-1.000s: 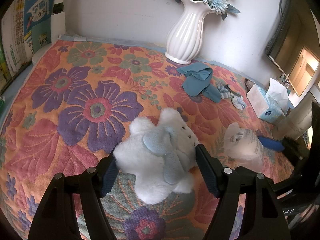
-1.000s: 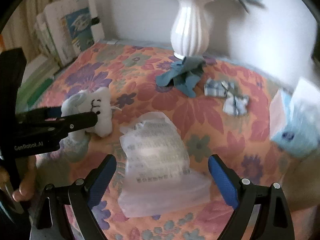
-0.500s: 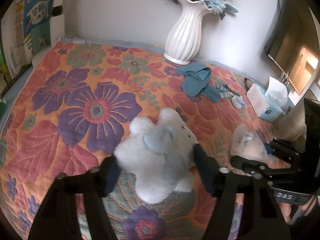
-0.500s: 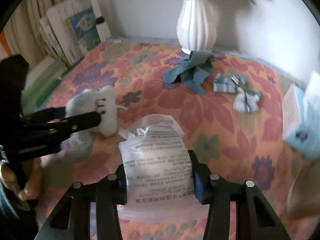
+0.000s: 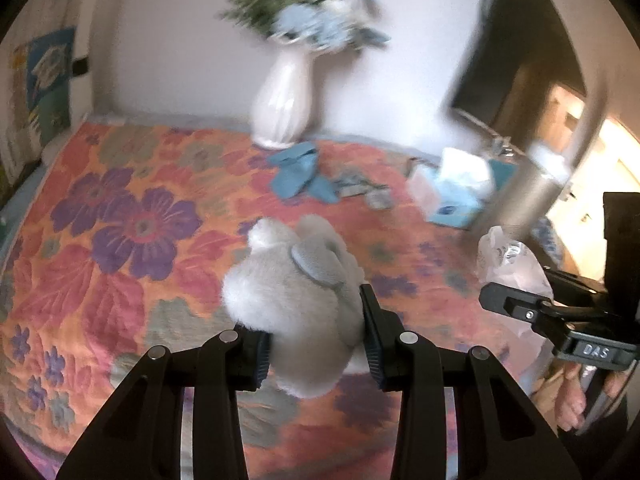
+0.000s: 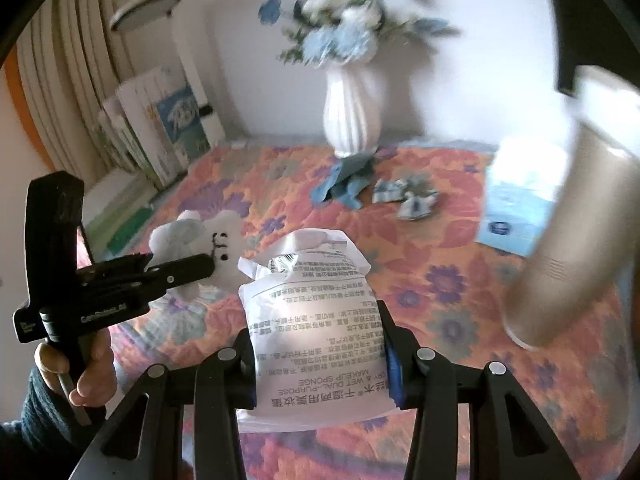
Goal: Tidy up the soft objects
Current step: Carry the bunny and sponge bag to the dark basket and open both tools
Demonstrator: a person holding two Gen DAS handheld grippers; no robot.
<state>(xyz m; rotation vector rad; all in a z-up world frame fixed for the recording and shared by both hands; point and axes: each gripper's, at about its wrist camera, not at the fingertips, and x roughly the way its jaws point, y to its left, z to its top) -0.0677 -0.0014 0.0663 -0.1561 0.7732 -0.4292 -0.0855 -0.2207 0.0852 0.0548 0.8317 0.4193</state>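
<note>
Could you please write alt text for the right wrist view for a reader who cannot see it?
The right gripper grips a white makeup sponge packet above a floral bedspread. At left, the left gripper, jaws closing, holds a white plush toy; a white vase of blue flowers stands behind.

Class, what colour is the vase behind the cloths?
White, ribbed vase; clearest in the right wrist view.

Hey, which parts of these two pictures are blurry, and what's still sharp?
Left wrist view: the flowers and tissue box smear with motion, while the plush toy stays fairly sharp. Right wrist view: the vase and tan cylinder blur, but the makeup sponge bag print reads clearly.
</note>
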